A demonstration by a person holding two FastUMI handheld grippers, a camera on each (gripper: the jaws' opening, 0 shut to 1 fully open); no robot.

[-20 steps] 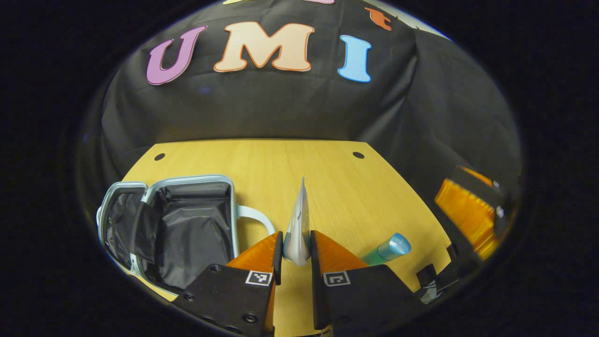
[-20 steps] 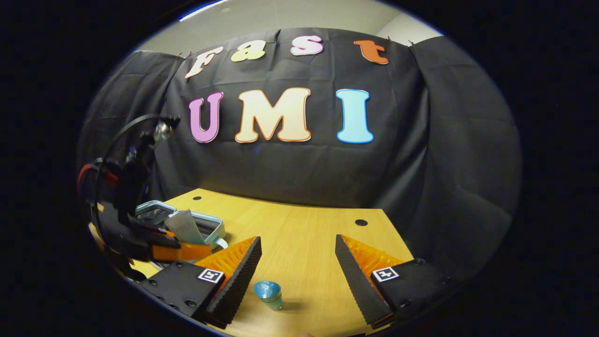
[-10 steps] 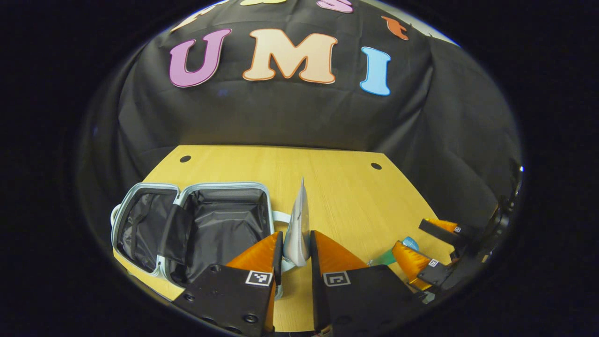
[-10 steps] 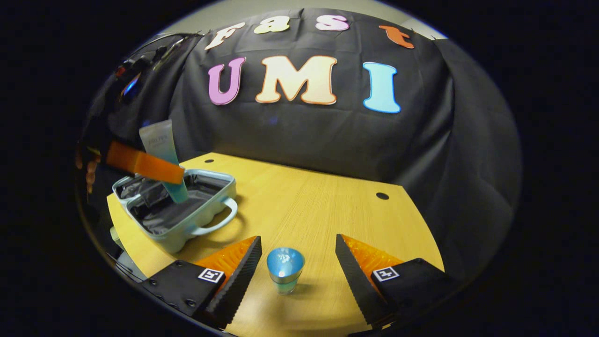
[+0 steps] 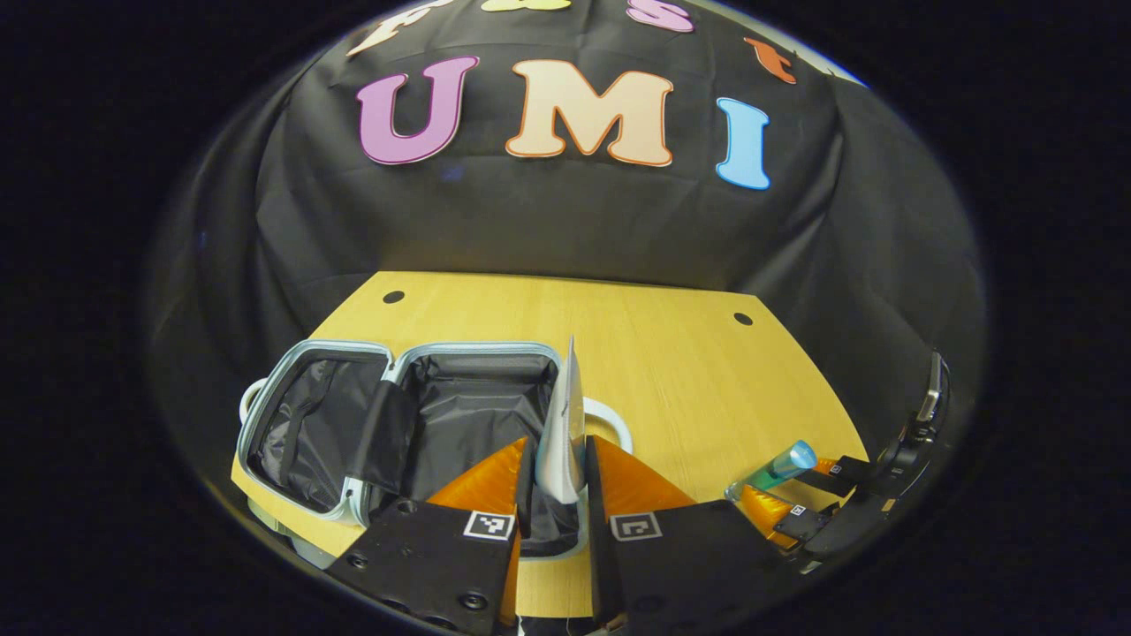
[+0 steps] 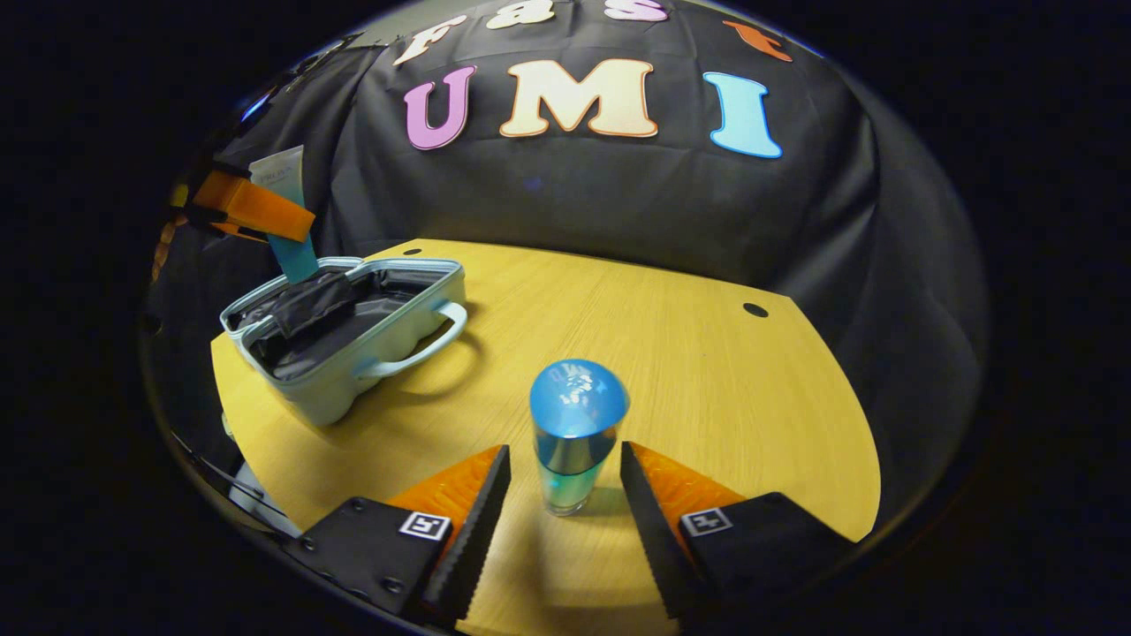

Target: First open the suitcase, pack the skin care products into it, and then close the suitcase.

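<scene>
Left gripper view: your left gripper sits at the bottom centre of the frame, its fingers pressed narrowly on a flat silver-white squeeze tube that stands on edge between them. Just behind and left of it, the pale blue hard-shell suitcase lies open on the yellow wooden worktop, both black-lined halves showing, with the tube over the right half. At the lower right of the frame you can see the right gripper with a clear green bottle with a round blue cap between its fingers.

Right gripper view: your right gripper is at the bottom centre, half open, its fingers flanking the bottle that stands upright on the worktop; whether the pads touch it, you cannot tell. At the left of the frame the suitcase lies open, and above it, upper left, the left gripper holds the tube with its teal end pointing down towards the lining.
</scene>
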